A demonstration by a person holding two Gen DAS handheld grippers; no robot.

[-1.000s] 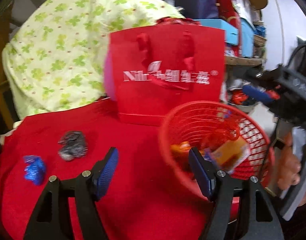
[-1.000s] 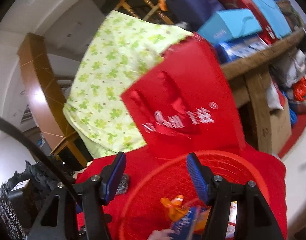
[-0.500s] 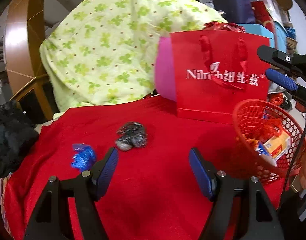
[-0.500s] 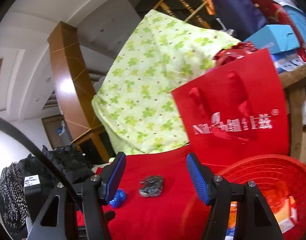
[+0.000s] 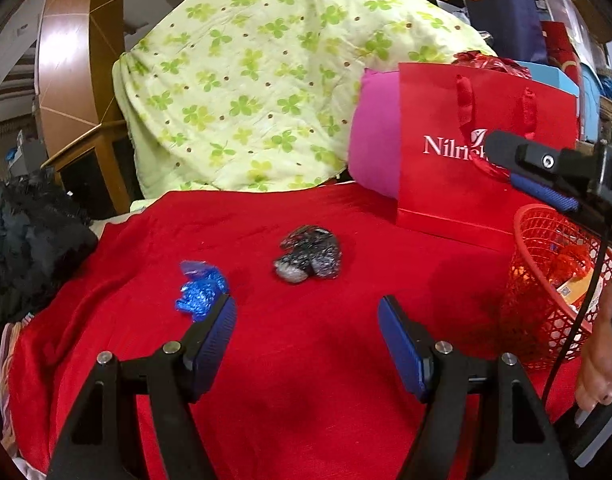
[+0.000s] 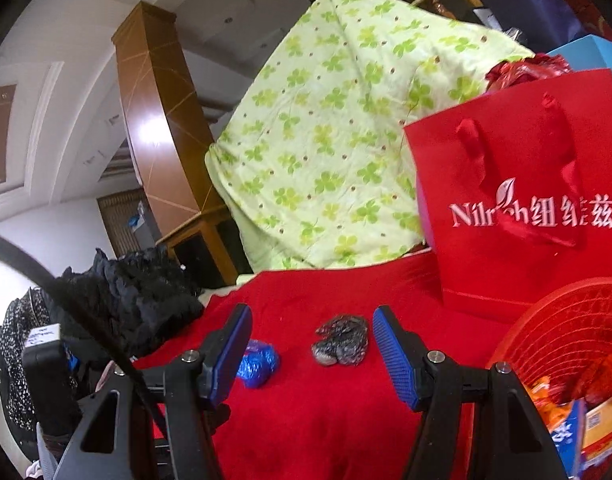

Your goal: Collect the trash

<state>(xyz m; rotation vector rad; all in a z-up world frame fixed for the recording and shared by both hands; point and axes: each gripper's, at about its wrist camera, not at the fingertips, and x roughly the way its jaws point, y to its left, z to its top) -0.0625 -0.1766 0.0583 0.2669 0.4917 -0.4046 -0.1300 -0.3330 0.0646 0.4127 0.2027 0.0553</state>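
Note:
A crumpled black-and-silver wrapper lies on the red cloth, and a crumpled blue wrapper lies to its left. Both also show in the right wrist view, the black one and the blue one. A red mesh basket holding several pieces of trash stands at the right, also in the right wrist view. My left gripper is open and empty, above the cloth short of both wrappers. My right gripper is open and empty, with the black wrapper seen between its fingers.
A red paper gift bag stands behind the basket, with a pink cushion beside it. A green clover-print quilt is heaped at the back. Dark clothing lies at the cloth's left edge.
Both grippers have swung left, away from the basket. The two wrappers have come toward the middle of both views, and the basket has slid to the right edge.

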